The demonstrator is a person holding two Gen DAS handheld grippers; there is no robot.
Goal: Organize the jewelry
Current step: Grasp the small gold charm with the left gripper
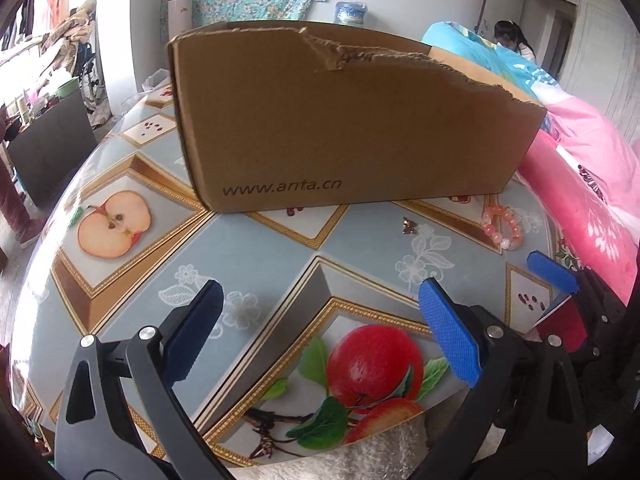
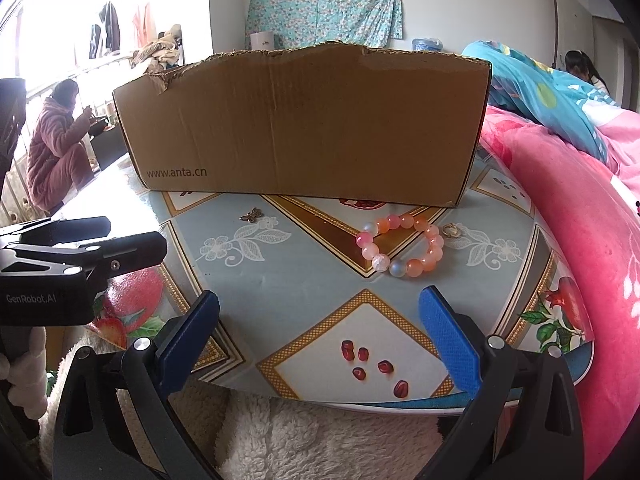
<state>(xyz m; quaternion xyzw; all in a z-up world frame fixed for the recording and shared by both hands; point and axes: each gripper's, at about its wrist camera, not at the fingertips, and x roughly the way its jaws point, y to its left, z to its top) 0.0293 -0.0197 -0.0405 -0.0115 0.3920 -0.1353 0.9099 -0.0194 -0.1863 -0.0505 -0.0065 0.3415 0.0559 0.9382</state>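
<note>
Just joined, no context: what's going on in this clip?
A person holds two claws over a fruit-print table. Both the left claw and the right claw are open and empty. A pink bead bracelet, a small butterfly charm and a small ring lie loose in front of a torn cardboard box. Nothing has been picked up yet.

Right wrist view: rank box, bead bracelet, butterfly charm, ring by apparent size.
1. cardboard box
2. bead bracelet
3. butterfly charm and small ring: both tiny and look alike in size, so no ranking between them.
</note>
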